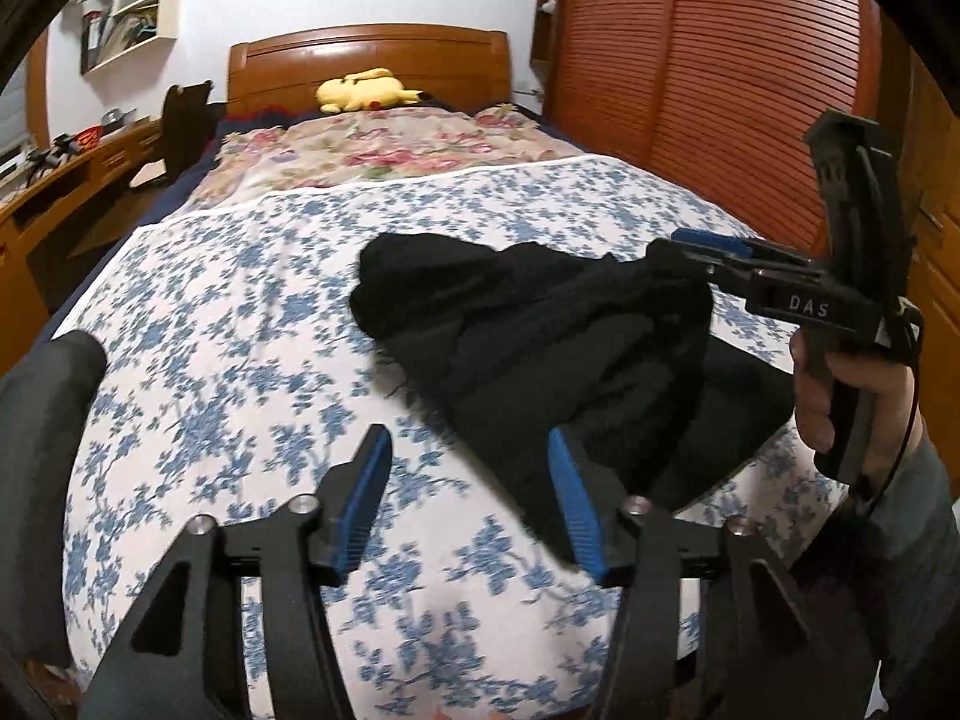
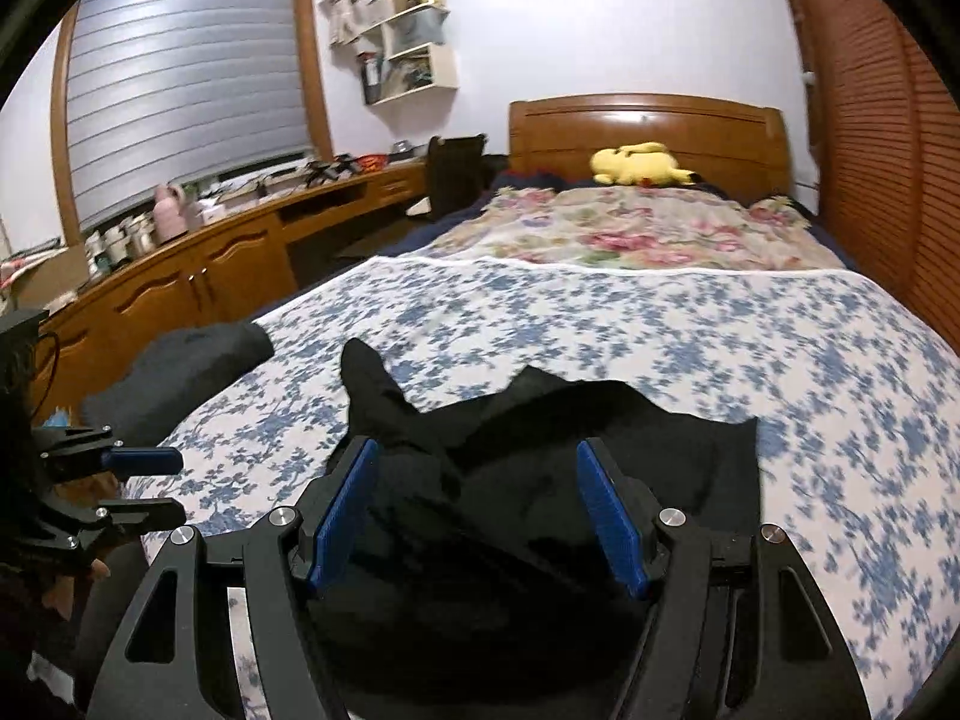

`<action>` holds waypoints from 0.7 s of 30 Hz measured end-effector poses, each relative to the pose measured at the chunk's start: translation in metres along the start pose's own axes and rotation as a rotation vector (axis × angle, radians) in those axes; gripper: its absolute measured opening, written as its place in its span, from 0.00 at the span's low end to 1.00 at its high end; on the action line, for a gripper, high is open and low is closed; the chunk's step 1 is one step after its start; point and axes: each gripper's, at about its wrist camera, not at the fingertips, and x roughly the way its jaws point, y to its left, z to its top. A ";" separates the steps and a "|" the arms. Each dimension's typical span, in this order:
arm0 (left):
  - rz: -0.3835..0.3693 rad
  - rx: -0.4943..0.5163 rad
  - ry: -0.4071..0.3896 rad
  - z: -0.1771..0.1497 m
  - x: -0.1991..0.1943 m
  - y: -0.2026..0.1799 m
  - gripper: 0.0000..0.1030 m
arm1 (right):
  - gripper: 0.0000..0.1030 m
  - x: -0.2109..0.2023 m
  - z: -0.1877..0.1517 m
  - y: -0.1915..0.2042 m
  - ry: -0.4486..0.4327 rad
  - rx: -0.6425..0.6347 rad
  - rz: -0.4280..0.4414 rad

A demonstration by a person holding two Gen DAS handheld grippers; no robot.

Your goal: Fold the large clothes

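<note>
A black garment (image 1: pixel 540 330) lies bunched on the blue-flowered bedspread (image 1: pixel 240 300). In the left wrist view my left gripper (image 1: pixel 471 501) is open and empty above the sheet, its right pad close to the garment's near edge. My right gripper (image 1: pixel 690 252) shows at the right, its blue pads wide apart over the raised cloth. In the right wrist view the garment (image 2: pixel 540 450) fills the gap between the open blue pads of the right gripper (image 2: pixel 480 507). The left gripper (image 2: pixel 144 483) shows at the left edge, open.
A pink floral blanket (image 1: pixel 384 150) and a yellow plush toy (image 1: pixel 360 90) lie near the wooden headboard (image 1: pixel 366 54). A slatted wooden wardrobe (image 1: pixel 720 90) stands on the right, a wooden desk (image 2: pixel 210 258) with clutter on the left. A dark grey folded cloth (image 2: pixel 192 360) lies at the bed's left edge.
</note>
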 end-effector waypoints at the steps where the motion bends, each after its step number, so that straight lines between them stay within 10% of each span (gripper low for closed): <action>1: 0.004 -0.003 -0.003 -0.002 -0.001 0.004 0.57 | 0.68 0.005 0.000 0.000 0.013 -0.006 0.005; 7: 0.013 -0.041 -0.008 -0.010 0.001 0.018 0.59 | 0.63 0.015 0.002 0.001 0.078 -0.054 0.030; 15: 0.009 -0.047 -0.003 -0.015 0.004 0.019 0.60 | 0.14 0.028 0.007 0.001 0.141 -0.080 0.059; 21: 0.016 -0.046 -0.024 -0.014 0.002 0.014 0.60 | 0.10 0.024 0.004 0.003 0.132 -0.082 0.066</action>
